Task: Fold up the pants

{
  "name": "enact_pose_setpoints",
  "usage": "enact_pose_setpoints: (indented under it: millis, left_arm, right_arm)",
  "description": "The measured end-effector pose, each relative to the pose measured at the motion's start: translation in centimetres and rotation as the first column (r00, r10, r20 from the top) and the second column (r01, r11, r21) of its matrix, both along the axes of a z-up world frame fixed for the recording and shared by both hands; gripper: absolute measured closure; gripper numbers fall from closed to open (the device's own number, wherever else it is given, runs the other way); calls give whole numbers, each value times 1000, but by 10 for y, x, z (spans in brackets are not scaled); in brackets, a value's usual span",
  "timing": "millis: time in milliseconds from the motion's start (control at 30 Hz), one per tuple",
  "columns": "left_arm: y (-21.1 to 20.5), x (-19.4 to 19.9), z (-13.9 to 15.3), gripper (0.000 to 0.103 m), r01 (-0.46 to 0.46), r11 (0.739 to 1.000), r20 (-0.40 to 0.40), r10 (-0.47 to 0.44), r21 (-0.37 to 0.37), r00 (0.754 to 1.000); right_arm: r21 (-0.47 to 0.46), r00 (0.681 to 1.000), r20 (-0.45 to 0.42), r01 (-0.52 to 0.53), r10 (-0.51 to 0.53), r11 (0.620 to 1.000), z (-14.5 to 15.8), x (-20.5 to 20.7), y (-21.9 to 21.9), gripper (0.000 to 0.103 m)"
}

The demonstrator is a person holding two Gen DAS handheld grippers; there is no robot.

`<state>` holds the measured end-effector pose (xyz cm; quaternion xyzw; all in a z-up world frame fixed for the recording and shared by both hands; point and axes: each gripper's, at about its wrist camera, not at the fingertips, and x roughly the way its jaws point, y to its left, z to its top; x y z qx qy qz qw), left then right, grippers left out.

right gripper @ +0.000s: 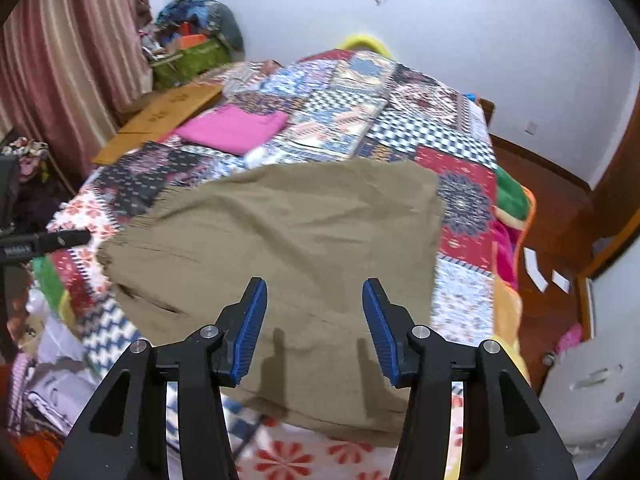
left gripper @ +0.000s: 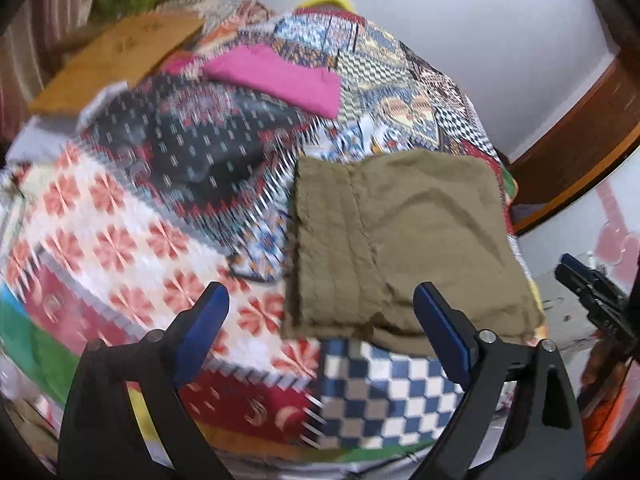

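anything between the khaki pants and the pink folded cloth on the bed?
Only bare patchwork quilt separates the khaki pants from the pink cloth; the right wrist view shows it clearest.

patchwork quilt (right gripper: 460, 200), pink folded cloth (right gripper: 234, 128), cardboard (right gripper: 160, 118), striped curtain (right gripper: 68, 48)

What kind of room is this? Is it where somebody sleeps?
Most likely a bedroom. A bed covered with a patchwork quilt fills the view, striped curtains hang on the left, and folded clothes lie on the bed: olive pants and a pink garment.
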<state>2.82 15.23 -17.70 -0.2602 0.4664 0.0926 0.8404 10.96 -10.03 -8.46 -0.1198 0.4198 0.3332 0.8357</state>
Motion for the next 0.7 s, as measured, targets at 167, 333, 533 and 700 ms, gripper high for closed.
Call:
enact_pose_setpoints:
  millis: [167, 333, 533, 700]
  left_arm:
    - [-13, -1, -23, 9, 9, 989, -42, -16, -151, 999]
    - [-22, 2, -45, 8, -12, 955, -72, -10, -295, 997]
    - [-20, 10, -46, 6, -32, 926, -49, 15, -376, 999]
    - [-7, 18, -52, 5, -87, 891, -52, 72, -445, 996]
  right_arm:
    - [15, 999, -11, -44, 44, 999, -10, -13, 19, 57]
    - [28, 996, -70, -55, 57, 998, -28, -14, 30, 57]
    - [-21, 988, -138, -76, 72, 997, -58, -12, 31, 57]
    - [-26, 987, -134, -88, 84, 996, -60, -13, 30, 55]
